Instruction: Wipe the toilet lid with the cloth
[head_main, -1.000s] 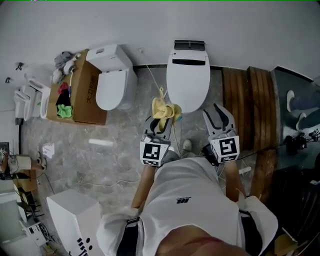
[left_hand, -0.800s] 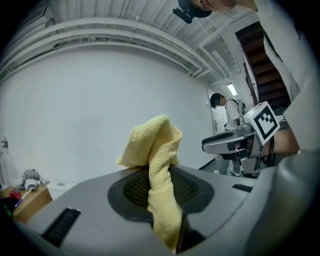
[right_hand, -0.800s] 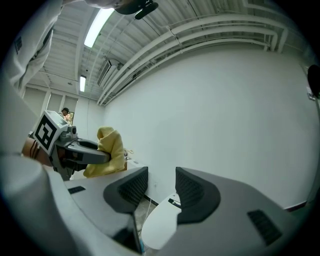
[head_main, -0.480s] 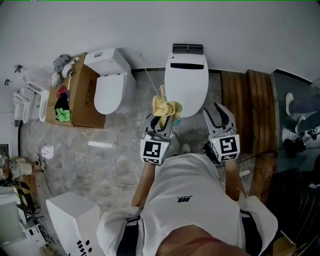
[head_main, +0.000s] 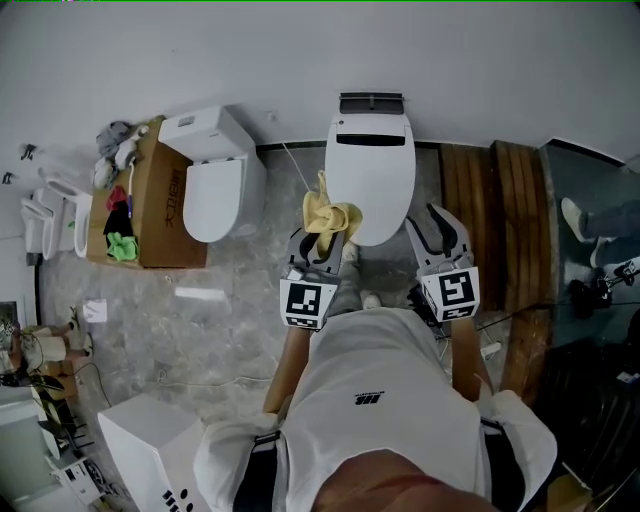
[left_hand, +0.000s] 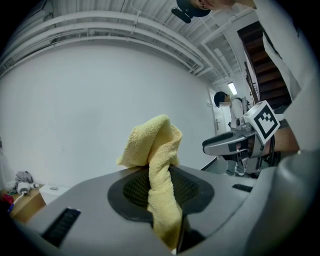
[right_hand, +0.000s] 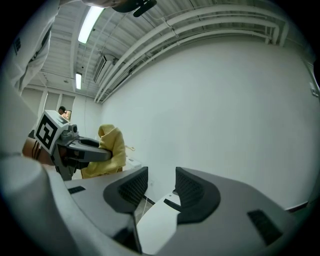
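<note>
A white toilet with its lid (head_main: 371, 180) shut stands against the far wall, straight ahead of me. My left gripper (head_main: 325, 235) is shut on a yellow cloth (head_main: 329, 216), held in the air just left of the lid's front end. In the left gripper view the cloth (left_hand: 159, 170) is pinched between the jaws and bunches up above them. My right gripper (head_main: 441, 234) is open and empty, hovering to the right of the lid's front. Its own view shows the lid (right_hand: 155, 222) through the gap between the pads.
A second white toilet (head_main: 214, 180) stands to the left, with a cardboard box (head_main: 150, 200) of rags beside it. Wooden planks (head_main: 495, 215) lie on the floor at right. A white box (head_main: 150, 445) sits near left. A thin cable (head_main: 296, 165) runs by the lid.
The view has shifted a little forward, so both toilets sit slightly higher and left in frame. Both grippers hold nearly the same pose, the left still shut on the cloth.
</note>
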